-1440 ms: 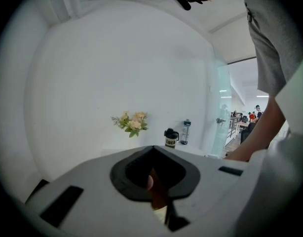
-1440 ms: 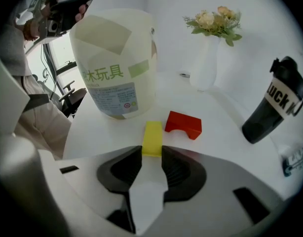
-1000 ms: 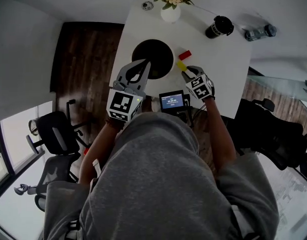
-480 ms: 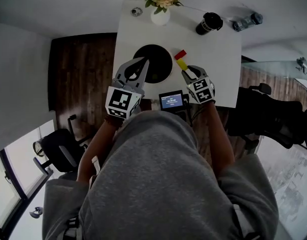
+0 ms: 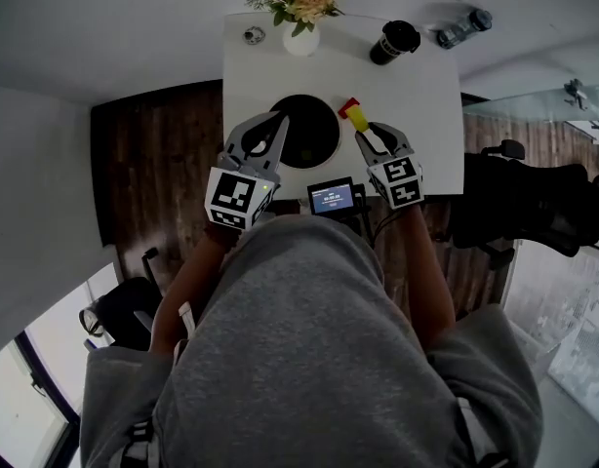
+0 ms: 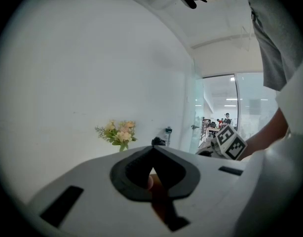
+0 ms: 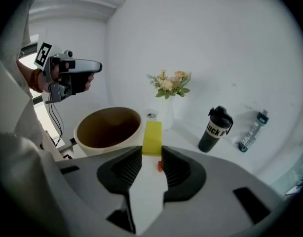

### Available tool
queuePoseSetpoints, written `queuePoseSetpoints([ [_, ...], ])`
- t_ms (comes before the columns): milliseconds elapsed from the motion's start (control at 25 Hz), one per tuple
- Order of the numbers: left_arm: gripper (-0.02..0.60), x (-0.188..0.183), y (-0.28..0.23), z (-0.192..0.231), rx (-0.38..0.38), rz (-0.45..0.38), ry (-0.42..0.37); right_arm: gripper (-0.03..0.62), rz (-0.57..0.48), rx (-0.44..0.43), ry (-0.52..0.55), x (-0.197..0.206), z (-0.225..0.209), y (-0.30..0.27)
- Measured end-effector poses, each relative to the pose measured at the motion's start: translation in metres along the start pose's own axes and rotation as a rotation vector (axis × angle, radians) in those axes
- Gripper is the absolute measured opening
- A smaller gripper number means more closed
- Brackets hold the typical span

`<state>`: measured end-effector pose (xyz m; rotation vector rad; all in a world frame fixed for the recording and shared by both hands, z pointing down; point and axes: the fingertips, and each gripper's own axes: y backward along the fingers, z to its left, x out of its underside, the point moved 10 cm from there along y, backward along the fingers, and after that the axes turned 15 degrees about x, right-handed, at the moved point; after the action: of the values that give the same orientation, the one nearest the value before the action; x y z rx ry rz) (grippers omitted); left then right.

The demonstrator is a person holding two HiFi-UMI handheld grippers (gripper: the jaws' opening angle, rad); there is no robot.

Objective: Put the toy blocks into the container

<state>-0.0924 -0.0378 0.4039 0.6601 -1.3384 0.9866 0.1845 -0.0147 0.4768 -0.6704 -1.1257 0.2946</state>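
Pinching yellow block [image 7: 152, 138], right gripper [image 7: 150, 156] over white table [image 5: 421, 96], left gripper [image 6: 152, 151] closed, wood floor [image 5: 153, 154]

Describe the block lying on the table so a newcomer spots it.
On the white table, find the round bowl. Right of it, just beyond the yellow block in the right claw, lies a small red block, the only red thing there.

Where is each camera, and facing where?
Head view: on the person's head, facing steeply down at the table; hoodie, arms show.
Left gripper view: on the left tool, facing the wall; its shut jaws show.
Right gripper view: on the right tool, facing the bowl; jaws grip the yellow block.
Both gripper views share the flowers.
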Motion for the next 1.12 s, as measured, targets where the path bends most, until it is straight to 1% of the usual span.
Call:
queuePoseSetpoints([
  [200, 0.006, 0.001, 0.003, 0.010, 0.036, 0.001, -0.001, 0.124, -0.047, 0.029, -0.044, -0.025, 0.011, 0.012],
  [400, 0.006, -0.002, 0.008, 0.016, 0.059, 0.001, -0.005, 0.124, -0.086, 0.032, -0.041, -0.041, 0.025, 0.016],
  [840, 0.005, 0.004, 0.024, 0.029, 0.044, 0.003, 0.004, 0.124, -0.112, -0.007, -0.028, -0.063, 0.057, 0.013],
  [1120, 0.006, 0.006, 0.028, 0.034, 0.026, -0.001, 0.019, 0.124, -0.125, -0.038, -0.017, -0.070, 0.065, 0.009],
])
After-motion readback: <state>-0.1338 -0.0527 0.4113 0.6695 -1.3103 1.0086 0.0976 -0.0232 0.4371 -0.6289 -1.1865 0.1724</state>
